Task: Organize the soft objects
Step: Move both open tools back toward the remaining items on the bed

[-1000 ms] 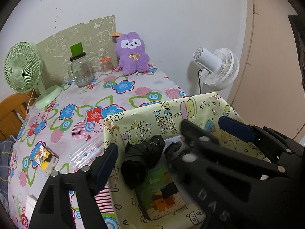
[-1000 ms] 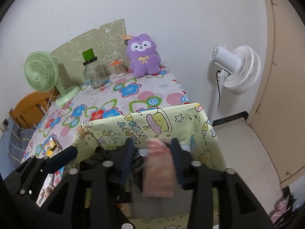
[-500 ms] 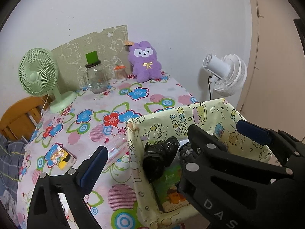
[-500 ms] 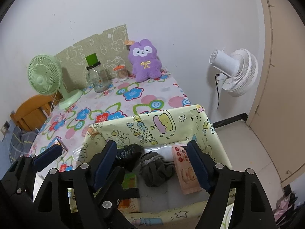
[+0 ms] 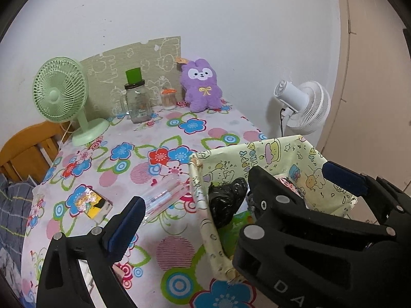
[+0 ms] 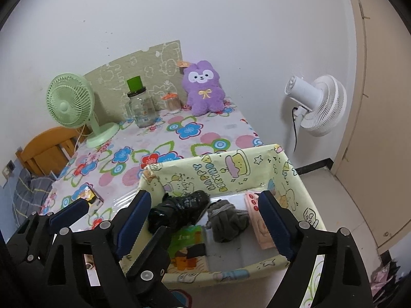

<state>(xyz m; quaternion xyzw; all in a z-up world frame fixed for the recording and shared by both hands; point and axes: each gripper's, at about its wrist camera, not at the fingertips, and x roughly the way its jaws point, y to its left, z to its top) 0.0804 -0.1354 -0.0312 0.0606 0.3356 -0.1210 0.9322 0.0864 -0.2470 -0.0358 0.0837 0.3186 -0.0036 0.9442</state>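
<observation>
A yellow-green cartoon-print basket point(image 6: 223, 166) point(image 5: 257, 154) stands at the table's near right corner. Inside lie a black plastic bundle point(image 6: 177, 210) point(image 5: 226, 202), a grey knitted bundle point(image 6: 226, 220), a pink tissue pack point(image 6: 254, 210) and a green picture pack point(image 6: 187, 241). My right gripper point(image 6: 204, 222) hovers over the basket, its jaws opening, with nothing pressed between the pads. My left gripper point(image 5: 235, 201) is open wide and straddles the basket's left wall. A purple plush rabbit point(image 6: 204, 87) point(image 5: 201, 87) sits against the far wall.
On the flowered tablecloth are a green desk fan point(image 5: 60, 95), a glass jar with a green lid point(image 5: 137, 102), a small toothpick jar point(image 5: 168, 98), a clear pen pack point(image 5: 164, 195) and a yellow card pack point(image 5: 90, 202). A white floor fan point(image 5: 303, 105) stands to the right, a wooden chair point(image 5: 25, 151) to the left.
The right gripper let go of the pink tissue pack, which now lies in the basket. Both grippers widened and drew back and up from the basket.
</observation>
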